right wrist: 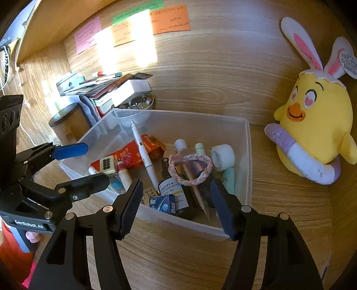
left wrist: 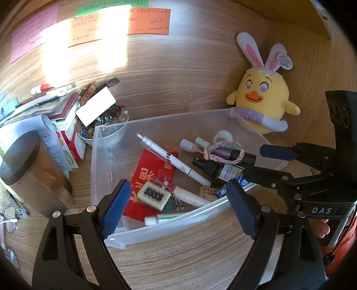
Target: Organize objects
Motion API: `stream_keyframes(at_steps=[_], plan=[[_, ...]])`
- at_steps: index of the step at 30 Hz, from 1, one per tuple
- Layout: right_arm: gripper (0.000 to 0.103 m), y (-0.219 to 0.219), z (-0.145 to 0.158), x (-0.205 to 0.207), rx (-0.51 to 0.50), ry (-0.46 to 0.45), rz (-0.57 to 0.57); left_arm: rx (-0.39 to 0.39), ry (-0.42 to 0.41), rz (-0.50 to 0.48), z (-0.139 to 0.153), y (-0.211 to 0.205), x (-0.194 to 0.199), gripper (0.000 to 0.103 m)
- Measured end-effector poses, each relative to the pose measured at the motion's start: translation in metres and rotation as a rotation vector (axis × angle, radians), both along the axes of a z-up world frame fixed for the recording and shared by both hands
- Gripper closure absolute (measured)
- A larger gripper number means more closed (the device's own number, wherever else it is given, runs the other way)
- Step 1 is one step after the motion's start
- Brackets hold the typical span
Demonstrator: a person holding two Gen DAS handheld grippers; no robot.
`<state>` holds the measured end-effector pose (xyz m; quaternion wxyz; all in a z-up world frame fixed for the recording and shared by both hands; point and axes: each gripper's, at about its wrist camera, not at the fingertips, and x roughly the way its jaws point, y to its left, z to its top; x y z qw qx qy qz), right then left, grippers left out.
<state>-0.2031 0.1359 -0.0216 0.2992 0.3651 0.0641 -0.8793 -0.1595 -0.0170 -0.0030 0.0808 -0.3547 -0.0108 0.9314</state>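
Clear bin (right wrist: 247, 156) of stationery on wooden desk (right wrist: 189, 263), yellow plush chick (right wrist: 312, 125) beside it

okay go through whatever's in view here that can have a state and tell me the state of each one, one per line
left gripper: open, empty
right gripper: open, empty
clear plastic bin: lidless, holding small items
white pen: lying in the bin
tape roll: inside the bin
braided hair tie: resting atop bottles
chick plush: upright, outside the bin

Home desk: sticky notes (left wrist: 147, 21), plush chick (left wrist: 263, 98), books (left wrist: 64, 113).
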Motion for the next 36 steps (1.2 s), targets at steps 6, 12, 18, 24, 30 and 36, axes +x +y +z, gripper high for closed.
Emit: stream_keyframes(at_steps=[6, 12, 18, 24, 30, 36], plan=[[0.041, 0.006, 0.011, 0.013, -0.011, 0.034, -0.001, -0.001, 0.037, -0.004, 0.011, -0.001, 0.014, 0.015], [0.038, 0.013, 0.022, 0.027, -0.030, 0.067, -0.005, 0.000, 0.078, -0.001, 0.018, -0.002, 0.033, 0.011], [0.027, 0.019, 0.028, 0.043, -0.037, 0.104, -0.010, -0.008, 0.120, 0.016, 0.020, -0.005, 0.050, 0.007], [0.022, 0.026, 0.027, 0.053, -0.054, 0.113, -0.018, -0.015, 0.151, 0.019, 0.020, -0.004, 0.067, 0.004], [0.021, 0.031, 0.019, 0.060, -0.064, 0.091, -0.023, -0.007, 0.146, 0.018, 0.016, -0.004, 0.076, 0.004], [0.021, 0.032, 0.016, 0.068, -0.061, 0.089, -0.017, 0.011, 0.145, 0.020, 0.016, -0.006, 0.084, 0.003]])
